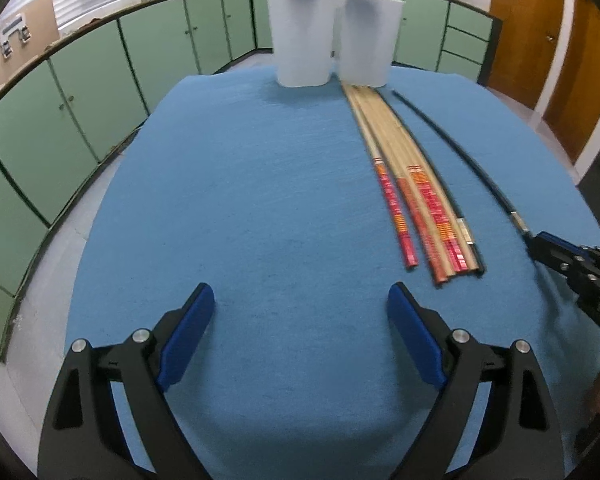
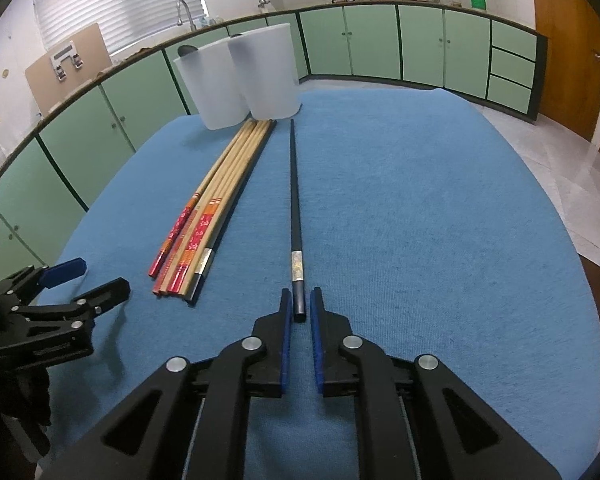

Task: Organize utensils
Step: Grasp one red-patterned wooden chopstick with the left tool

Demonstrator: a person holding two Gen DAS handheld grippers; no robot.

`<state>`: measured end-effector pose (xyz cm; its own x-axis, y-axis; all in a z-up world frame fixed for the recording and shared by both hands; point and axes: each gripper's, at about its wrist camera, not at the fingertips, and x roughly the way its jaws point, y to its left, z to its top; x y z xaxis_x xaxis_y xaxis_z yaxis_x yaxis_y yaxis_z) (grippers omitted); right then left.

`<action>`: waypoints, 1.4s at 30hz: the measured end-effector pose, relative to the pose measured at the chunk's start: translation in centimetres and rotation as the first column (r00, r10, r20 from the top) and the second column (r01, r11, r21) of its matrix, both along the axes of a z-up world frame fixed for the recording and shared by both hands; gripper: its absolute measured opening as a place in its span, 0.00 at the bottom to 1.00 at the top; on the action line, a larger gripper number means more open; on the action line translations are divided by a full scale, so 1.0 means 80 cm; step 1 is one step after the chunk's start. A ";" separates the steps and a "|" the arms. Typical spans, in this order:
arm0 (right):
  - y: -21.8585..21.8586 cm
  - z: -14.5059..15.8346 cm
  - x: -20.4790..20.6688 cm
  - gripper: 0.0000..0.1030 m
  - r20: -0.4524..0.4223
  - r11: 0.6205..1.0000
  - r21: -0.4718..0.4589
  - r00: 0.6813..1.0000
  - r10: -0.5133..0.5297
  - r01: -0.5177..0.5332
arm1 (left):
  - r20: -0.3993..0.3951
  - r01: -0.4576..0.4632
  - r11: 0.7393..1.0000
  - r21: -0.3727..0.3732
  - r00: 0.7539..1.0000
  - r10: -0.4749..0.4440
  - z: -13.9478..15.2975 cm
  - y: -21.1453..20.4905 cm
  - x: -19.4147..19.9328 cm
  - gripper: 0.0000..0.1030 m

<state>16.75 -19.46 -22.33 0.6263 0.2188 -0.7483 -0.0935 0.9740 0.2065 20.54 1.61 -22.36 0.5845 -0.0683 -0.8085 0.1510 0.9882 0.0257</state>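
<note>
One black chopstick (image 2: 295, 204) lies alone on the blue cloth (image 2: 420, 220), its butt end between the nearly closed jaws of the right gripper (image 2: 299, 307); whether the pads press it cannot be told. Judged light, rigid, smooth and prone to roll or pivot, it is best pinched near the thick end by the silver band. Just beside it lies a bundle of wooden chopsticks (image 2: 216, 200), tips toward two translucent cups (image 2: 240, 76). Left gripper (image 1: 301, 320) hovers wide, empty.

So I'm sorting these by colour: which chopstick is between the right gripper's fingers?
The lone black chopstick lying apart, right of the bundle of red-patterned wooden chopsticks; the right gripper straddles its end.
</note>
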 end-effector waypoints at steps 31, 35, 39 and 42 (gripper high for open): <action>0.001 0.002 -0.007 0.32 0.012 0.999 -0.002 0.999 0.046 -0.046 | 0.036 0.073 0.994 -0.081 0.997 -0.071 -0.005 -0.028 0.001 0.31; 0.008 0.002 0.000 0.31 0.010 0.999 -0.034 0.999 0.042 -0.042 | 0.034 0.082 0.993 -0.082 0.996 -0.080 -0.005 -0.032 0.010 0.38; 0.007 0.000 0.004 0.16 0.006 0.998 -0.048 1.000 0.027 -0.027 | 0.033 0.077 0.993 -0.093 0.997 -0.074 -0.006 -0.031 0.014 0.36; 0.004 -0.001 0.008 0.07 0.001 0.999 -0.042 1.000 0.020 -0.020 | 0.034 0.063 0.994 -0.090 0.998 -0.060 -0.006 -0.030 0.016 0.25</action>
